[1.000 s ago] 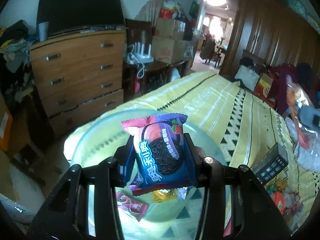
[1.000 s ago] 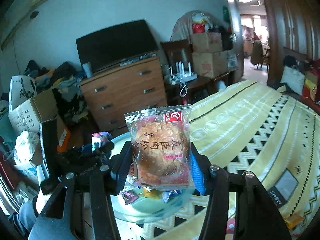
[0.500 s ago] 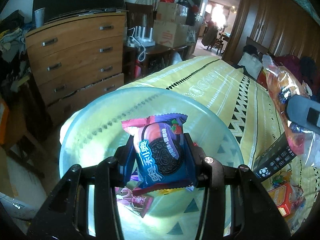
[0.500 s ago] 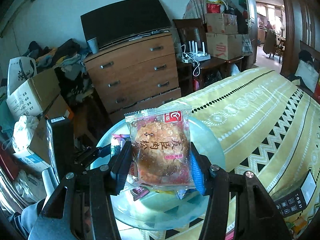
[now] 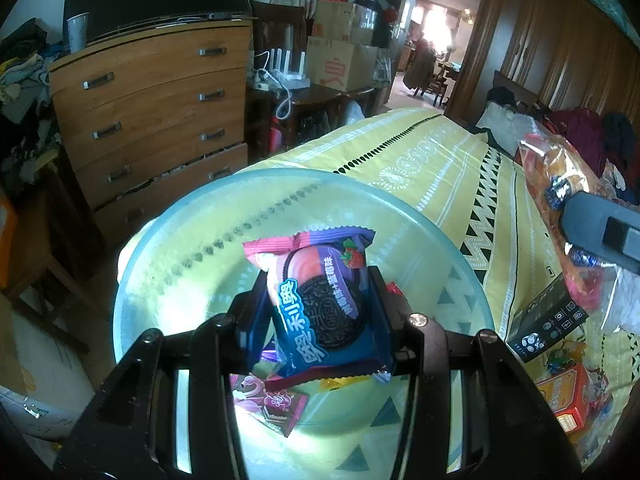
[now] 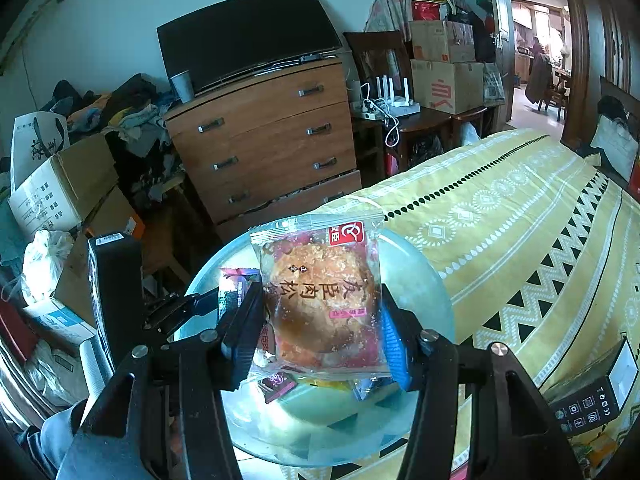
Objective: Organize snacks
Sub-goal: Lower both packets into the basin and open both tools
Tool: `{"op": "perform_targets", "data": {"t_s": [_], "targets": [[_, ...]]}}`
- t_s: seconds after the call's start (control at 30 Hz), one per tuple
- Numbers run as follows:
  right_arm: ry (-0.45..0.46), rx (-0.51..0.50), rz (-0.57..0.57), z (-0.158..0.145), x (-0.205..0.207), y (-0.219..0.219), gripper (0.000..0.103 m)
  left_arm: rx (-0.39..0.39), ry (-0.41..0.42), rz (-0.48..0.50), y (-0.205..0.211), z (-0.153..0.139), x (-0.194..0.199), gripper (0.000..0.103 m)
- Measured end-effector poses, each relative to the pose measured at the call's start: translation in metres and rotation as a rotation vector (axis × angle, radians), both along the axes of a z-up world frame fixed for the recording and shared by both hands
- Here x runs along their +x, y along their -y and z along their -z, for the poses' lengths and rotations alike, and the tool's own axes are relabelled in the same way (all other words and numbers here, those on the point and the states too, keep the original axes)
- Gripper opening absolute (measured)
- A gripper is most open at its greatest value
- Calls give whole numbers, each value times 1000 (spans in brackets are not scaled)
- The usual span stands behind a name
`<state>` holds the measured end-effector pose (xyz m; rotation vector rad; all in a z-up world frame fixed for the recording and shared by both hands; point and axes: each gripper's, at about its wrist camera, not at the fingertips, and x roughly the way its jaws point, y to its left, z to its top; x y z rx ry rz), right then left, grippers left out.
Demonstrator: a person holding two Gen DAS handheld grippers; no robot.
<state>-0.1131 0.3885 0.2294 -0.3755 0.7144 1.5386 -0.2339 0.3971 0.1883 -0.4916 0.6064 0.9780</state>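
Observation:
My left gripper (image 5: 318, 312) is shut on a blue and purple Oreo packet (image 5: 320, 300), held upright over a clear bluish glass bowl (image 5: 160, 264). My right gripper (image 6: 320, 320) is shut on a clear packet with a golden meat-floss cake (image 6: 320, 300), above the same bowl (image 6: 432, 292). A few small wrapped snacks lie at the bowl's bottom, among them a pink packet (image 5: 272, 400). In the right wrist view the left gripper (image 6: 224, 304) shows at the left with its packet. The right gripper's body (image 5: 600, 232) and its cake packet show at the right edge of the left wrist view.
The bowl sits at the corner of a bed with a yellow patterned cover (image 6: 520, 216). A black remote (image 5: 548, 324) and a red box (image 5: 568, 400) lie to the right. A wooden chest of drawers (image 6: 272, 136) with a television stands beyond the bed, beside cardboard boxes (image 6: 444, 64).
Both grippers have come down and forward toward the bowl, which now looms larger under the two packets. Both grips are unchanged.

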Motion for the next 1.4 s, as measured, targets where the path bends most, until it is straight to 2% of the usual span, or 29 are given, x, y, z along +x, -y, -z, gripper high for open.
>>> {"op": "perform_targets", "data": {"t_s": [1.4], "targets": [[-3, -30, -12, 18, -5, -14, 58, -23, -39, -18, -14, 17, 1, 46]]}}
